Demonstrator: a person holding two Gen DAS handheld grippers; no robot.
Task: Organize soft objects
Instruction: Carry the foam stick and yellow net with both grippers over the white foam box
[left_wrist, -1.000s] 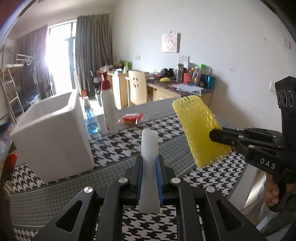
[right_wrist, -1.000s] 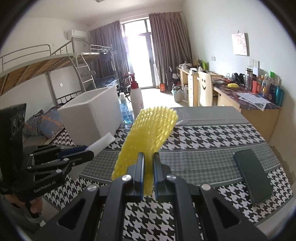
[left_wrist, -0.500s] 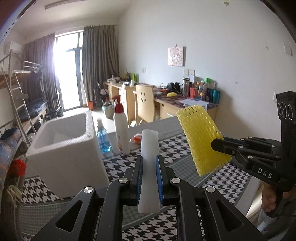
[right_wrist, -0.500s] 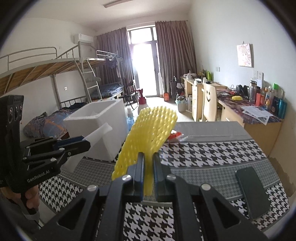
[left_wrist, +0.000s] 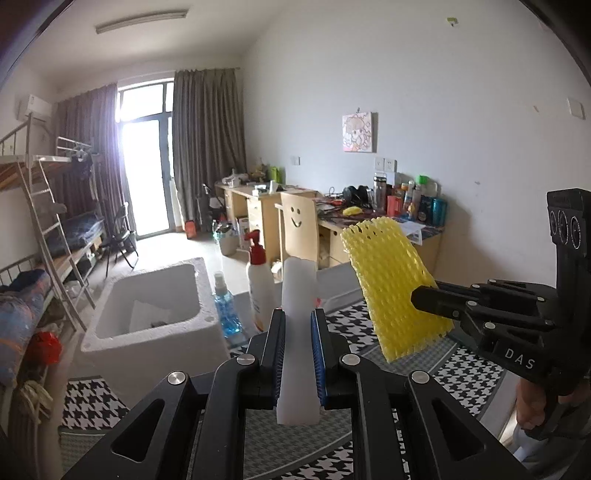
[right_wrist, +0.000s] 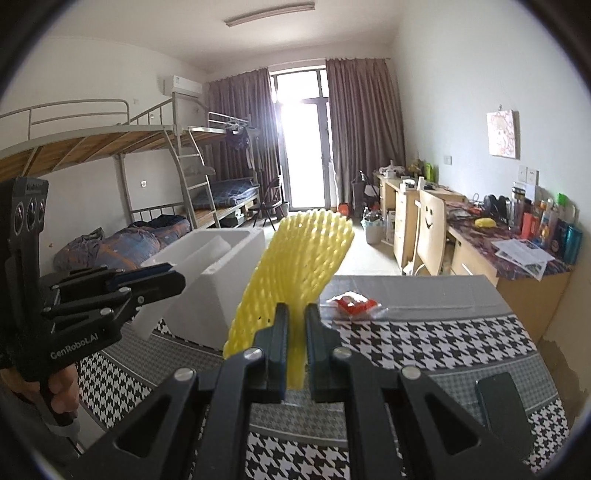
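left gripper (left_wrist: 298, 354) clamps white foam (left_wrist: 298, 332) | right gripper (right_wrist: 295, 347) pinches yellow net (right_wrist: 295, 273) | box (left_wrist: 155, 306) ahead – bottles (left_wrist: 258, 288) beside it

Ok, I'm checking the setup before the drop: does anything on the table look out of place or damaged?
Nothing looks spilled or damaged. One oddity: a dark flat phone lies at the edge of the houndstooth-patterned table, among soft things like the red plastic packet.
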